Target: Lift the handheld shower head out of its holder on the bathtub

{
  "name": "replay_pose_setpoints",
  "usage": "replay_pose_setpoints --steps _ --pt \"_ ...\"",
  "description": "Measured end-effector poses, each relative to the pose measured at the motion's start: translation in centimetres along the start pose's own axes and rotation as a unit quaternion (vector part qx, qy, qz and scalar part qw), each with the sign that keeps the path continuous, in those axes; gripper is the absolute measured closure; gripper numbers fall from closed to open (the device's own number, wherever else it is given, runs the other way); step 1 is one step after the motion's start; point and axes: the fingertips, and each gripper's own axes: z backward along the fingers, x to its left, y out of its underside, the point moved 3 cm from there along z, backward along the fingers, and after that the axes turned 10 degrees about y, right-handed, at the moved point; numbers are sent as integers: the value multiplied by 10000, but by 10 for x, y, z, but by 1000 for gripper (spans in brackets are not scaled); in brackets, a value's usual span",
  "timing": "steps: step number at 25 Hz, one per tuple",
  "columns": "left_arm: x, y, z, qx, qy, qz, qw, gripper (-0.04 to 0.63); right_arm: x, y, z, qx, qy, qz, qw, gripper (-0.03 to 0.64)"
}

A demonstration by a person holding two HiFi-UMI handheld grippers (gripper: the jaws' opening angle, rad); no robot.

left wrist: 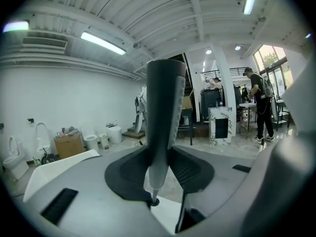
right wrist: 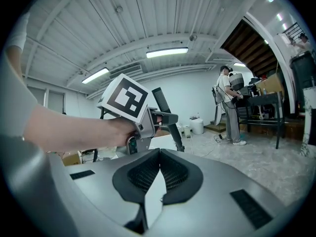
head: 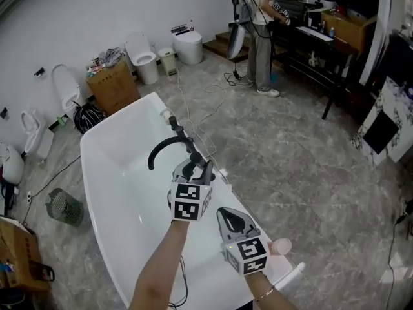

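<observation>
- Handheld shower head (left wrist: 165, 122), a dark grey wand, stands upright between the two pads of the left hand-held gripper (left wrist: 160, 152), which is clenched on it near its lower end.
- A silver fitting at the wand's foot drops out of sight behind the hand-held gripper's grey body.
- In the head view the left hand-held gripper (head: 193, 166) is held out over the near rim of the white bathtub (head: 116, 173), just beside a curved black spout (head: 164, 148). Whether the shower head is fully clear of its holder cannot be told.
- The cube with square markers (head: 189, 202) sits on the back of that hand-held gripper, above the person's bare forearm.
- The right hand-held gripper (right wrist: 159, 152) is clenched on nothing, its dark ribbed pads meeting at their tips.
- In the head view the right hand-held gripper (head: 222, 210) lies just beside the left one and nearer the person, also over the tub rim.
- The right gripper view looks across at the left hand, its marker cube (right wrist: 126, 100) and the dark shower head (right wrist: 167, 113) tilting up beyond it.
- Grey marbled floor (head: 290, 160) surrounds the bathtub.
- Two white toilets (head: 143, 57) and a cardboard box (head: 113, 82) stand along the far wall.
- Another person (head: 258, 31) stands at a dark desk (head: 310, 50), well apart from the tub.
</observation>
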Motion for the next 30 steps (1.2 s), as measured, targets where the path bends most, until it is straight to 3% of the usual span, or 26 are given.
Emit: replay_pose_setpoints --steps 30 --pt "-65 -86 127 -523 75 -749 9958 445 38 -18 90 -65 211 253 9994 609"
